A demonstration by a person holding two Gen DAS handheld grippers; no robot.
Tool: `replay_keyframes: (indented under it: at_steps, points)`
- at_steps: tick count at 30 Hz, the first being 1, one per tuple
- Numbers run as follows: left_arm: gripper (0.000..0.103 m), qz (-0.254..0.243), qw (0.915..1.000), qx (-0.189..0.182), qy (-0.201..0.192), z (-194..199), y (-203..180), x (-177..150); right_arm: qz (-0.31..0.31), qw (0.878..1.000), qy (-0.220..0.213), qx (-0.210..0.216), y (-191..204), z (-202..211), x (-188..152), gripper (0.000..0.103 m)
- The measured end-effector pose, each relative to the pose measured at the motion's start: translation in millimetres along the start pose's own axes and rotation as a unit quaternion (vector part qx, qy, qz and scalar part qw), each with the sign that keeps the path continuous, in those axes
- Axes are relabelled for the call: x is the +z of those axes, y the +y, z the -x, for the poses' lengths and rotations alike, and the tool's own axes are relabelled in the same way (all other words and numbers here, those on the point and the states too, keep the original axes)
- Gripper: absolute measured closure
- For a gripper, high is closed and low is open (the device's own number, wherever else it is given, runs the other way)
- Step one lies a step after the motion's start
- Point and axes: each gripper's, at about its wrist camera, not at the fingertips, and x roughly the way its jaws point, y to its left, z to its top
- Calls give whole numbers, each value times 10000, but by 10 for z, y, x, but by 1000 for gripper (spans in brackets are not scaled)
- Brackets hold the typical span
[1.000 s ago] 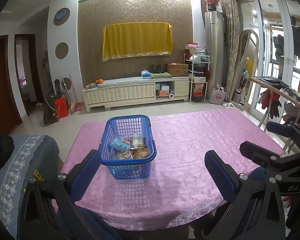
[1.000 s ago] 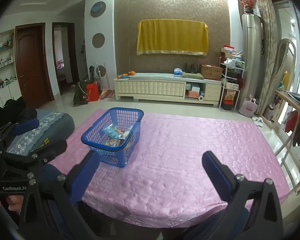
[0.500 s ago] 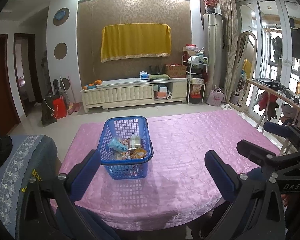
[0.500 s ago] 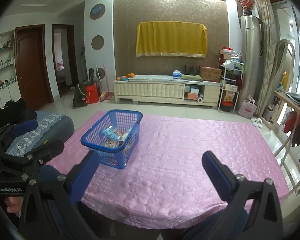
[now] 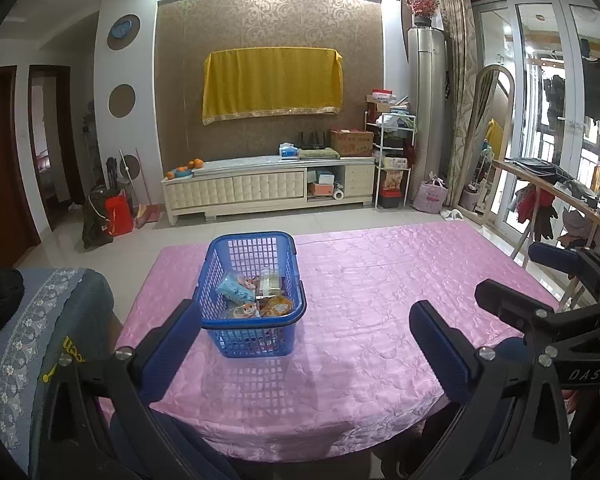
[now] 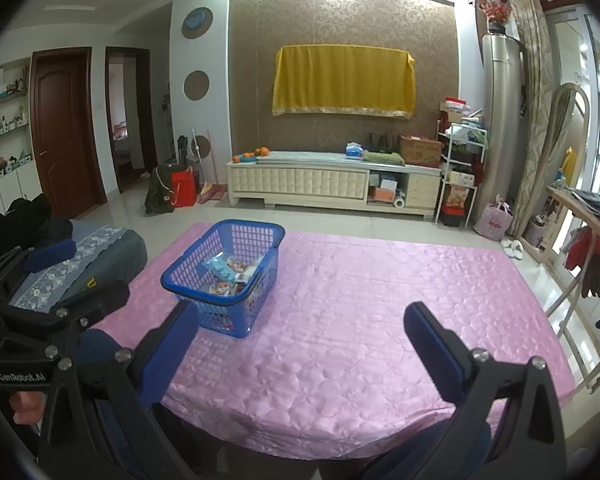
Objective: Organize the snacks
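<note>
Basket: one blue plastic basket (image 5: pixel 252 300) stands on the pink tablecloth (image 5: pixel 380 300), toward the table's left half, near the front edge.
Contents: snack packets (image 5: pixel 256 294) lie loose in the basket bottom. At least four show; the exact count cannot be confirmed, since they overlap.
Table surface: no snacks visible outside the basket.
Left gripper (image 5: pixel 312 336): jaws spread wide, holding nothing; it hovers above the near table edge, and its left finger overlaps the basket's near left corner in the left wrist view.
Right gripper (image 6: pixel 304 340): jaws spread wide, holding nothing; it hovers to the right of the basket.
Packet handling (judged): light, soft, crinkly film; likely slippery, contents crushable. Pinch a sealed edge or a flat end, with light closing force.
Basket handling (judged): stiff lattice walls, light even when loaded. Grip the solid rim (image 6: pixel 220 300), not the lattice.
Grippers counted: two.
</note>
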Motion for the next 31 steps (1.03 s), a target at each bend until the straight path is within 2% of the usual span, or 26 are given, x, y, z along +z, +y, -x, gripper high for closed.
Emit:
replay_keyframes:
  at_steps: [31]
  points:
    - [0,110,9999,22,-36,111,47,-58,138,9999,-72,-4,21,77,4,0]
